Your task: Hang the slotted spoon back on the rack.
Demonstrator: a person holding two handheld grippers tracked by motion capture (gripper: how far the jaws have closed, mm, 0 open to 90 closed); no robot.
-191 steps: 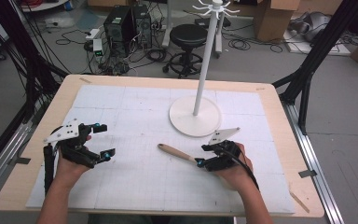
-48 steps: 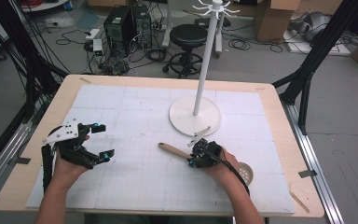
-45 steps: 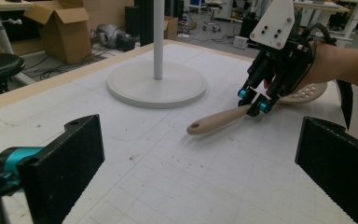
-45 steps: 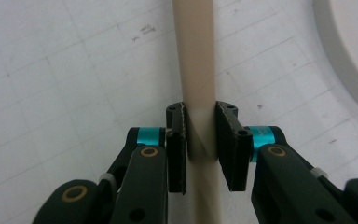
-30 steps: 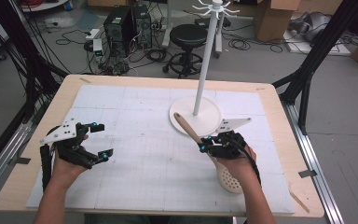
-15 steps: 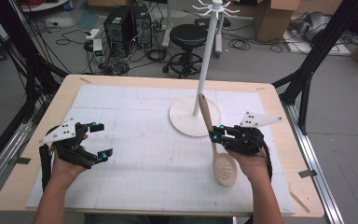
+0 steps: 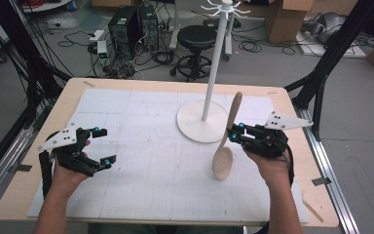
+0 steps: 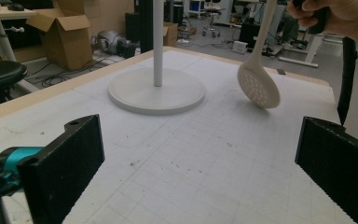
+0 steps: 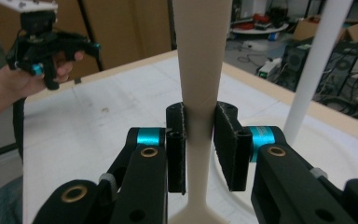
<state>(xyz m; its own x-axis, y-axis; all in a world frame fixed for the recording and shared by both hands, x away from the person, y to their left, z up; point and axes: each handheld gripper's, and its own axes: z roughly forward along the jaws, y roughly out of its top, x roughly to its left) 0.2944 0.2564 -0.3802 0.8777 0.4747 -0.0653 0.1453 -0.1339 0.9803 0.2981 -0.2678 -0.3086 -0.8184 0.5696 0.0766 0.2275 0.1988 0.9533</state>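
Two tools: one per hand, listed from the desk's left edge to its right.
Left tool point(image 7: 99, 146): jaws spread wide, nothing between them, low near the front-left corner.
Stand point(image 7: 203, 121): white pole on a round base, toward the far edge, right of middle.
Slotted spoon point(image 7: 225, 145): pale wood, clear of the desk, perforated bowl hanging down, handle tip up, just right of the base.
Right tool point(image 7: 233, 133): pads clamped on the spoon's handle mid-length, near the right edge.
Handling: looks light and rigid, smooth handle may pivot; a grip nearer the bowl should steady it.
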